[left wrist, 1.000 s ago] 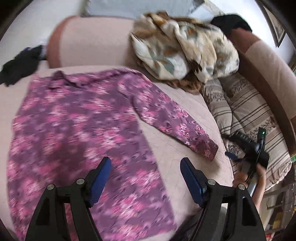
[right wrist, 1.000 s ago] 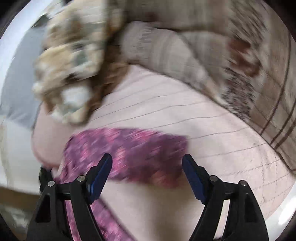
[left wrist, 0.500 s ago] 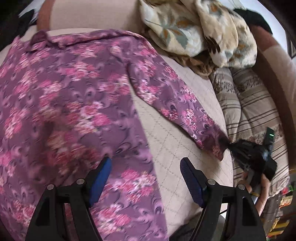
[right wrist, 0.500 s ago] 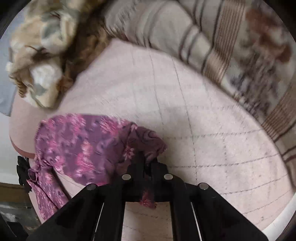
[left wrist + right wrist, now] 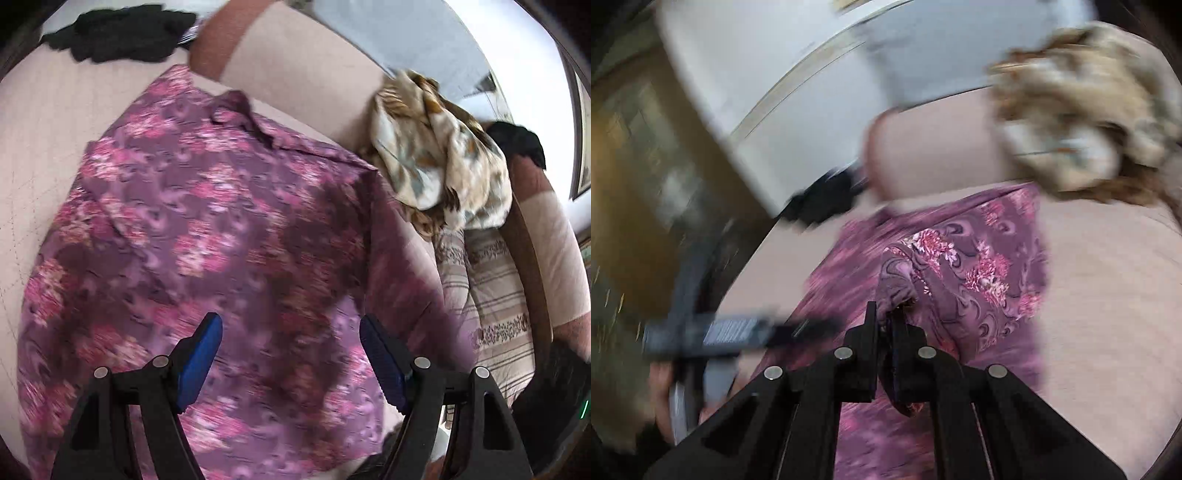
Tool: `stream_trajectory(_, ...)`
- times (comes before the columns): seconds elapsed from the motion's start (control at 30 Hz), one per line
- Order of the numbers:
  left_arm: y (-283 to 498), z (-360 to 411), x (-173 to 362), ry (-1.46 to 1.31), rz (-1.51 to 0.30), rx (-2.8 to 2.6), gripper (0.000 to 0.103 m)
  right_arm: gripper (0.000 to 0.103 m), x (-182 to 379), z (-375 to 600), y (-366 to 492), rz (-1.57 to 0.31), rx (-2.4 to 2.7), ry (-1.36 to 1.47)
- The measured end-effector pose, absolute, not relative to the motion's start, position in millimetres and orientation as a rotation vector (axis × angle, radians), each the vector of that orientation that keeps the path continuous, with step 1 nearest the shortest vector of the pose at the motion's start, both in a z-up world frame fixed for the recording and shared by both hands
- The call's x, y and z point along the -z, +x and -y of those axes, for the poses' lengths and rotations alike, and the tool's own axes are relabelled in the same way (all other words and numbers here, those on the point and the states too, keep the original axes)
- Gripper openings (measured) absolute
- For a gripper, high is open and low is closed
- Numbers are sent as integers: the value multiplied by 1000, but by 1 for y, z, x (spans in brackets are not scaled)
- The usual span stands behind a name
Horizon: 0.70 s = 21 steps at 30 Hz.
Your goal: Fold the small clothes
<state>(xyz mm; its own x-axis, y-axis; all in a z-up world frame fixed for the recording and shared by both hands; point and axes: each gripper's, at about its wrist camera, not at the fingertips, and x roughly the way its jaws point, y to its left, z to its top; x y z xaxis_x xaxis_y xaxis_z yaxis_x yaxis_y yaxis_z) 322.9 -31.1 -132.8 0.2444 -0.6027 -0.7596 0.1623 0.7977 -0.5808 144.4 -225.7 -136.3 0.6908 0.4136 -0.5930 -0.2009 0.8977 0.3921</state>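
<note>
The purple flowered shirt (image 5: 207, 236) is spread on the pink sofa (image 5: 44, 155). Its sleeve (image 5: 964, 266), stretched out toward 3 o'clock a moment ago, has been pinched by the right gripper (image 5: 884, 328) and carried over the shirt's body. The left gripper (image 5: 291, 354) is held wide open above the hem, gripping nothing. The first fold is likely begun.

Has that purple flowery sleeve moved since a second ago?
Yes. The right gripper is shut on the sleeve and has carried it off the bare cushion, inward over the shirt body.

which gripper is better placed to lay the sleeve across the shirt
Right. The right gripper is already shut on the sleeve; the left gripper hangs open above the shirt.
</note>
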Motion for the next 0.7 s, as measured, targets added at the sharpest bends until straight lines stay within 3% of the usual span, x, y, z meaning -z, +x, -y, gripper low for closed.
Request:
stream_trajectory(0.1, 338, 13, 168, -465, -1261, 533, 81, 7, 187, 175, 166, -927, -443, 211)
stream_trajectory(0.2, 343, 7, 206, -522, -1324, 533, 81, 26, 243, 164, 190, -1136, -428, 184)
stream_trajectory(0.3, 344, 15, 225, -578, -1392, 556, 80, 29, 247, 183, 204, -1187, -511, 314)
stream_trajectory(0.33, 344, 17, 222, -568, -1385, 562, 79, 43, 240, 190, 206, -1176, -542, 345)
stream_trajectory(0.37, 342, 18, 218, -562, -1376, 576, 79, 67, 232, 198, 208, -1157, -571, 362)
stream_trajectory(0.4, 340, 19, 214, -566, -1367, 598, 79, 76, 220, 209, 209, -1110, -562, 339)
stream_trajectory(0.47, 333, 26, 212, -563, -1382, 618, 79, 78, 207, 231, 208, -1043, -450, 291)
stream_trajectory(0.57, 321, 42, 220, -535, -1430, 648, 63, 78, 202, 276, 214, -1018, -365, 456)
stream_trajectory(0.63, 309, 56, 217, -404, -1428, 596, 44, 78, 194, 306, 230, -990, -241, 554)
stream_trajectory(0.7, 300, 62, 208, -302, -1405, 553, 34, 78, 191, 329, 246, -1000, -112, 642)
